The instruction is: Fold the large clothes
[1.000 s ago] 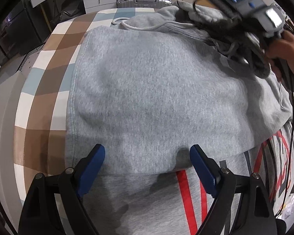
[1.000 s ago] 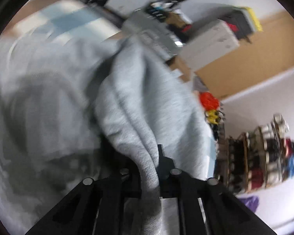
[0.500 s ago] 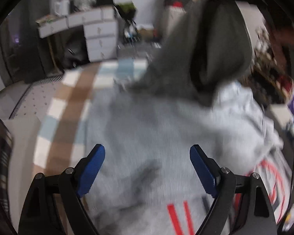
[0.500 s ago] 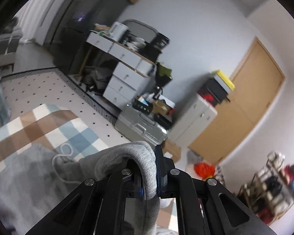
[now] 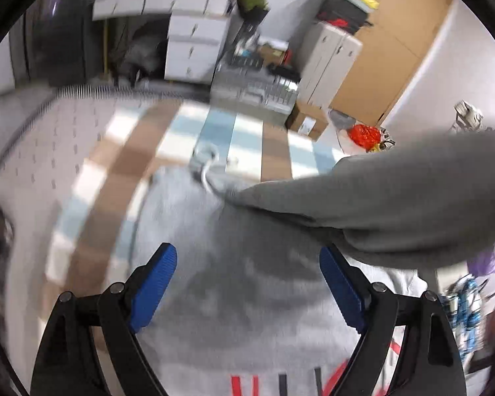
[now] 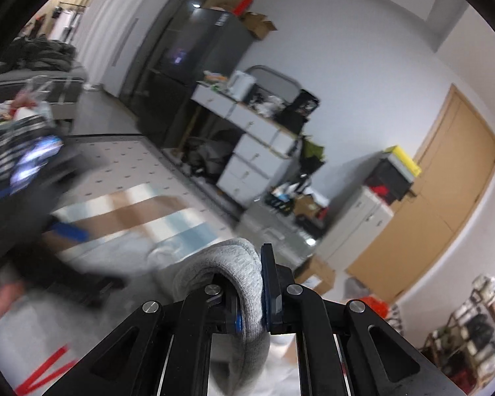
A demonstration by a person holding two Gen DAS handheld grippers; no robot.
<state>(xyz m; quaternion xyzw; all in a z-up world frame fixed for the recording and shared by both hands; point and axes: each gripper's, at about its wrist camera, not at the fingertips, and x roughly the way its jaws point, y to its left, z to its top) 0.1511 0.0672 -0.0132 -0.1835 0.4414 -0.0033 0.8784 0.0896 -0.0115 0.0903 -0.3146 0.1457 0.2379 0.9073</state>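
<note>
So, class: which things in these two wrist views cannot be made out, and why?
- Left wrist view: right gripper hidden behind the lifted grey sleeve.
- Left wrist view: red print on the sweatshirt cut off by the bottom edge.
- Right wrist view: left gripper smeared by motion blur.

My grey hoodie (image 5: 247, 297) lies spread on the checked cloth, red print near me; one sleeve (image 5: 396, 204) is lifted, its cuff (image 6: 244, 283) pinched in my right fingers

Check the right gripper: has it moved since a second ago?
Yes. The right gripper, shut on a fold of the grey hoodie, has swung up: the white drawer unit now sits mid-frame.
</note>
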